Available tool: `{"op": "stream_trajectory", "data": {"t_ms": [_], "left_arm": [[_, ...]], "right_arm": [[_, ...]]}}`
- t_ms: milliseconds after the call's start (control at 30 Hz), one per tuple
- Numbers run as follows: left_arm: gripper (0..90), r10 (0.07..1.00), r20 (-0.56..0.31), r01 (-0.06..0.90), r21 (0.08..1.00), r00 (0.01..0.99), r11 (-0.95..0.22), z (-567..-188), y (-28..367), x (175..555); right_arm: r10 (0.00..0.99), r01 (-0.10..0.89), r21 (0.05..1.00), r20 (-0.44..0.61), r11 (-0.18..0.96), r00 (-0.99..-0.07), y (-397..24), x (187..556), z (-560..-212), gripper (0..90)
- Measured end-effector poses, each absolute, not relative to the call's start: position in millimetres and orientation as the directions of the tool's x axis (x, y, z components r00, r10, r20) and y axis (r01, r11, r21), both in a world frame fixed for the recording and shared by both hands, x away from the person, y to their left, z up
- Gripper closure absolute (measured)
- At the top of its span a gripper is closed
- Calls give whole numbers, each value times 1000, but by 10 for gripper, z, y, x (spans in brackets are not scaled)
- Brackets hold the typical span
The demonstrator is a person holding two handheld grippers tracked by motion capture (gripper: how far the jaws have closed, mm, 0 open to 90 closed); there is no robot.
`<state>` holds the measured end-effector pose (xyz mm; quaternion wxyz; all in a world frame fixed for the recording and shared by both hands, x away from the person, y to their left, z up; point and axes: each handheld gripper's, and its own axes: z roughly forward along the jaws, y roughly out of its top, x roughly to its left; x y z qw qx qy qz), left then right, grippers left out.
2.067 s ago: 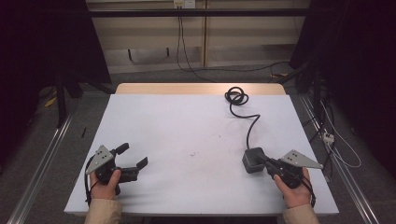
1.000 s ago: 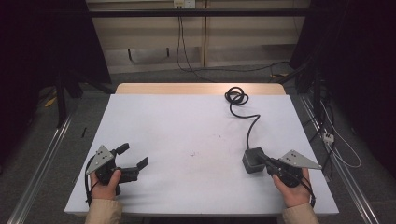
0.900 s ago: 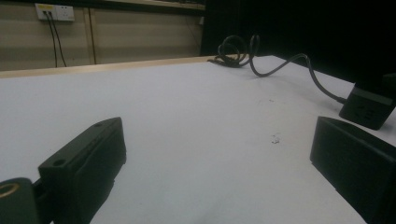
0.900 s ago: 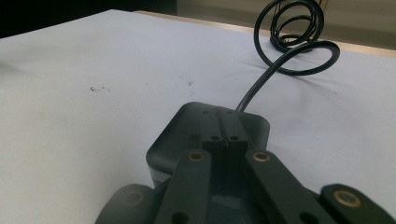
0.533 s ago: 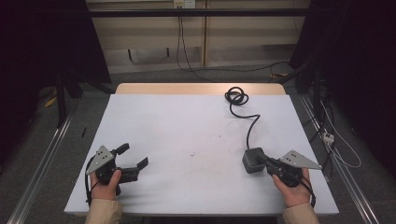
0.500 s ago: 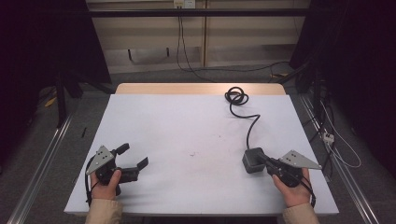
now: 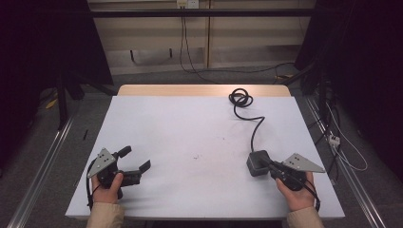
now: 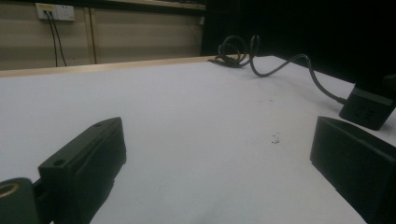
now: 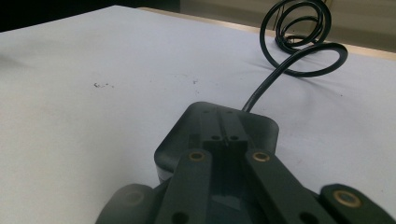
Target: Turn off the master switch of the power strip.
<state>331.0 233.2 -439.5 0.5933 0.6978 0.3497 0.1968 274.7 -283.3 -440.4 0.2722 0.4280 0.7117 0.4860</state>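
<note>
A dark grey adapter block lies on the white table at the front right. Its black cable runs back to a coil near the far edge. My right gripper is shut, with its jaw tips together on top of the block and nothing visible between them. In the right gripper view the gripper points along the cable. At the front left my left gripper rests open on the table, its jaws wide apart around bare surface. The block shows far off to its right.
A small dark speck marks the table's middle. A wooden strip borders the far edge. Floor cables lie to the right of the table, and metal rails run along the left side. A wall socket sits behind.
</note>
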Motion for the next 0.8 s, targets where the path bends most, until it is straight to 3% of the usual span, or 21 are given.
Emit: {"op": "stream_trajectory", "data": {"t_ms": [800], "left_arm": [[31,723,-139,254,966,676,-52,-4395,2336,3306]], "right_arm": [[870,342,926,31,161,-492,-2846,2750,-4409,900]]}}
